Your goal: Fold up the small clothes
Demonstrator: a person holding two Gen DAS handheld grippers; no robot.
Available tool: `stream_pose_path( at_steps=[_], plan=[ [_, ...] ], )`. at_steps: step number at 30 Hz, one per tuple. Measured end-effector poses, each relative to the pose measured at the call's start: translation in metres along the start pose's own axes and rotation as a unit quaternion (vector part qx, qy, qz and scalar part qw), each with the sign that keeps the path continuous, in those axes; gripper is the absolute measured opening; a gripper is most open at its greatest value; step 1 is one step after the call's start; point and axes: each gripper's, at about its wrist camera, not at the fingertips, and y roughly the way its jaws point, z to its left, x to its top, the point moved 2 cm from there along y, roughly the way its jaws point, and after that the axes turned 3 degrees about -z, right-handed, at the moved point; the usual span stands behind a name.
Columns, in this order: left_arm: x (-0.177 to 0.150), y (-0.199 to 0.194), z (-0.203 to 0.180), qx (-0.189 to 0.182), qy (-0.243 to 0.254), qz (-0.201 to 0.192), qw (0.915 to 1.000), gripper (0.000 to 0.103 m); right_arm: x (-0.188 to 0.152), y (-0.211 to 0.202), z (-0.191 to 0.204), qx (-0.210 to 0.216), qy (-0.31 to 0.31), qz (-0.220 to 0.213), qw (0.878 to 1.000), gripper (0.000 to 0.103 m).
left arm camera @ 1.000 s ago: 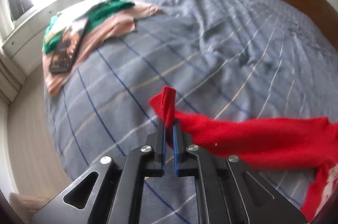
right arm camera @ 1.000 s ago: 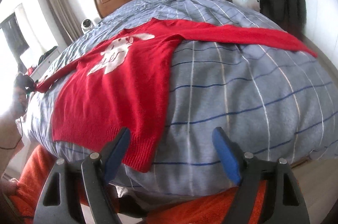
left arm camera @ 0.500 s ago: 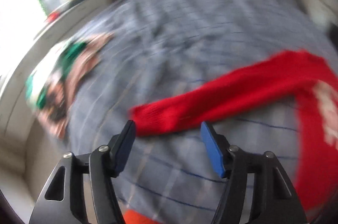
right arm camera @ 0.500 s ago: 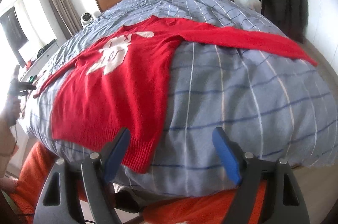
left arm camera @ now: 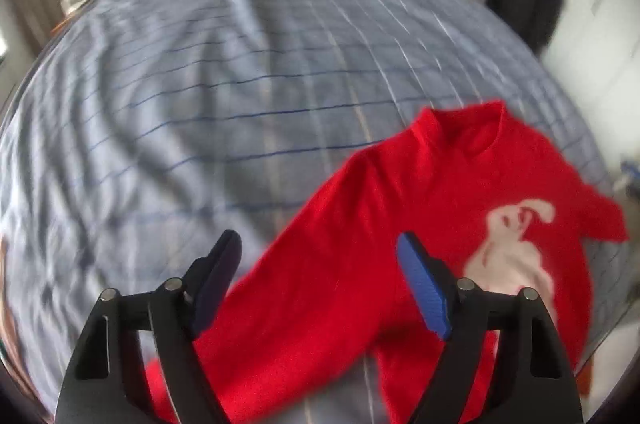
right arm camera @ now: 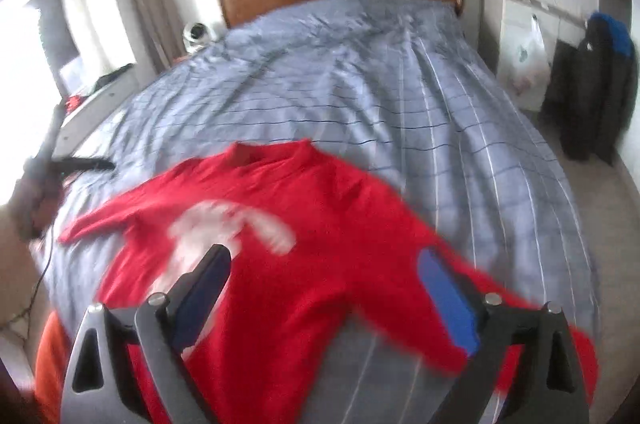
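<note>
A: On bed: red knit sweater with white rabbit print, spread flat on blue-grey striped duvet.
B: Tools?
A: Left tool jaws apart, empty. Right tool same, above sweater.

Red sweater spread face-up on the bed

Long-sleeved knit with a pale rabbit-like motif on the chest; collar points toward the headboard, sleeves angle outward toward the bed's side edges, and the body lies near the foot edge.
</note>
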Motion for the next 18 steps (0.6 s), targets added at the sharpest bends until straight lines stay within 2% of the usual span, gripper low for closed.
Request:
stream_pose_path(
  at_steps=[3, 5, 7, 9, 12, 14, 15, 16, 17, 18],
  plan=[
    [0.008, 0.03, -0.02, -0.004, 0.068, 0.017, 0.9975, 0.082, 0.031, 0.064, -0.013, -0.011, -0.032, 0.064, 0.997, 0.093],
    [0.009, 0.044, -0.023, 0.0, 0.09, 0.032, 0.9954, 0.082, 0.042, 0.098, -0.012, -0.013, -0.061, 0.099, 0.993, 0.092],
    [0.012, 0.062, -0.026, 0.02, 0.109, 0.043, 0.9929, 0.082, 0.049, 0.127, -0.01, -0.007, -0.076, 0.125, 0.989, 0.092],
    [0.015, 0.076, -0.024, 0.028, 0.11, 0.047, 0.9925, 0.082, 0.053, 0.147, -0.009, -0.008, -0.081, 0.138, 0.987, 0.092],
    [0.016, 0.092, -0.015, 0.012, 0.077, 0.062, 0.995, 0.079, 0.054, 0.176, -0.01, -0.002, -0.066, 0.152, 0.986, 0.092],
    [0.016, 0.091, -0.014, -0.011, 0.063, 0.056, 0.9964, 0.047, 0.051, 0.192, -0.01, 0.005, -0.053, 0.159, 0.986, 0.091],
    [0.016, 0.086, -0.017, -0.002, 0.067, 0.044, 0.9968, 0.005, 0.049, 0.199, -0.007, 0.013, -0.048, 0.166, 0.985, 0.086],
    [0.016, 0.08, -0.021, 0.026, 0.08, 0.023, 0.9962, 0.0, 0.045, 0.206, -0.004, 0.026, -0.046, 0.182, 0.982, 0.057],
    [0.016, 0.068, -0.029, 0.071, 0.114, -0.017, 0.9908, 0.0, 0.042, 0.21, 0.002, 0.014, -0.065, 0.188, 0.98, 0.015],
    [0.017, 0.064, -0.032, 0.09, 0.125, -0.031, 0.9876, 0.0, 0.042, 0.208, 0.011, -0.011, -0.099, 0.178, 0.979, 0.007]
  ],
)
